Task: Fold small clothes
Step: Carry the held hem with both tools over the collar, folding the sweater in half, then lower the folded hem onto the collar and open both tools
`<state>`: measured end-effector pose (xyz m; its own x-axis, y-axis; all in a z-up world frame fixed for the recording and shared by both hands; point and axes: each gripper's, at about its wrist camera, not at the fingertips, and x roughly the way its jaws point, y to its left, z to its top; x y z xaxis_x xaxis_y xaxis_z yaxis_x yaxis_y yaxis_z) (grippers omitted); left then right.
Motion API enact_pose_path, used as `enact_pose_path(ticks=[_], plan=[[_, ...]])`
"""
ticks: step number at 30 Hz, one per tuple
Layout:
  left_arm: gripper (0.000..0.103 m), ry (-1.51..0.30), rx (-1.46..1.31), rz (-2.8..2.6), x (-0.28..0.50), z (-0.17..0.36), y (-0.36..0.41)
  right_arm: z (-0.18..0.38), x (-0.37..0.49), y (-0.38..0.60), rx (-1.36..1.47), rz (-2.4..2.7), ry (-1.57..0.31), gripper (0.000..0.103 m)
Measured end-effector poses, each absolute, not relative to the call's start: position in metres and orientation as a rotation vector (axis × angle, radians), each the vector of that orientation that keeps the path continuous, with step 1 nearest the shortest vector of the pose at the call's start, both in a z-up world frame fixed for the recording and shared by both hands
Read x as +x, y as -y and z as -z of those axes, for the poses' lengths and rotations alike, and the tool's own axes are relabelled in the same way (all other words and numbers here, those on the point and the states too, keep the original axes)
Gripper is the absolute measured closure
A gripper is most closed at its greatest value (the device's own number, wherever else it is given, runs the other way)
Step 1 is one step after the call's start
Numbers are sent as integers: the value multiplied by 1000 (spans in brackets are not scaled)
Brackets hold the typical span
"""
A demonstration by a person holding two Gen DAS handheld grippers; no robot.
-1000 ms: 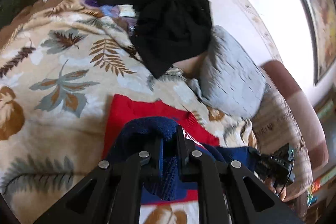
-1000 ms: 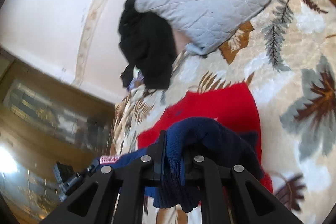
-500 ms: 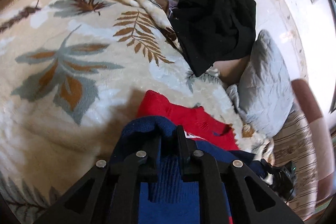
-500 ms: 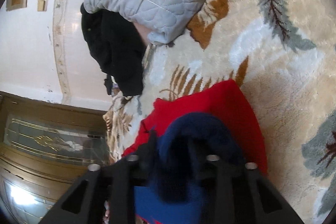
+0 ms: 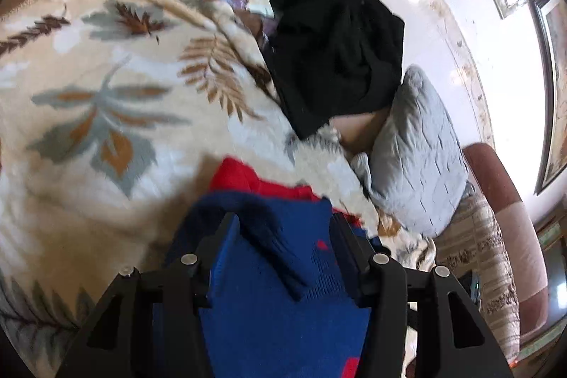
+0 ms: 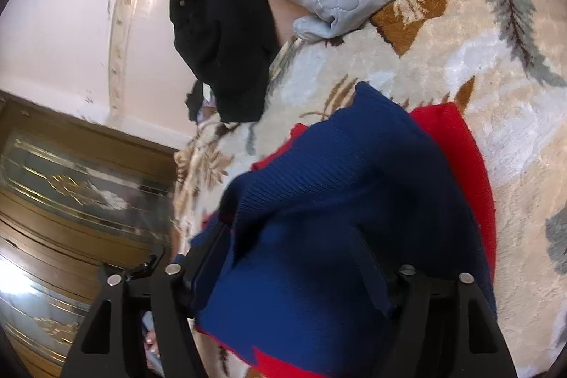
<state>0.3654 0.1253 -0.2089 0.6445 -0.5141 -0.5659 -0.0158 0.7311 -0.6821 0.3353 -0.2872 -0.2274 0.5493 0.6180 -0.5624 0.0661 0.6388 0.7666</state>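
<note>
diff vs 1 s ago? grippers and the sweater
Both grippers let go. A second ago the left gripper and right gripper were each pinched on a fold of the blue and red sweater; now their fingers stand apart, left jaws opening, right closing slightly, and the knit lies loose between them on the leaf-print blanket. Unchanged: black garment, grey quilted pillow.

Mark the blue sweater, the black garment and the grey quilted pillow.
blue sweater (image 6: pixel 336 201): right wrist view, ribbed folded-over part.
black garment (image 5: pixel 336 52): left wrist view, middle of the heap.
grey quilted pillow (image 5: pixel 418 151): left wrist view, its stitched face.
</note>
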Motion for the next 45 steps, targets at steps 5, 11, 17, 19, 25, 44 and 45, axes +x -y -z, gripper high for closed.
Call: enact_pose_path(ticks=[5,11,17,19,25,44,45], plan=[[49,-938,-678,431,372,213,-98,232,343,278,711,-331,-992,63],[44,-1056,-713,514,395,228,-77,241,357,277,642,-278,-993,63],[44,-1007,-854,542,430,245,-73,247,362,301,705,-180,-901,64],[44,-917,-890,521,431,239,-86,245,359,306,722,-171,-884,64],[44,-794,-859,331,410,218,-125,227,349,307,698,-154,-835,64],[44,-1025,-155,-7,373,223,-71,210,323,315,596,-60,-905,63],[44,-1016,-132,-6,367,221,-68,205,319,312,582,-74,-894,63]])
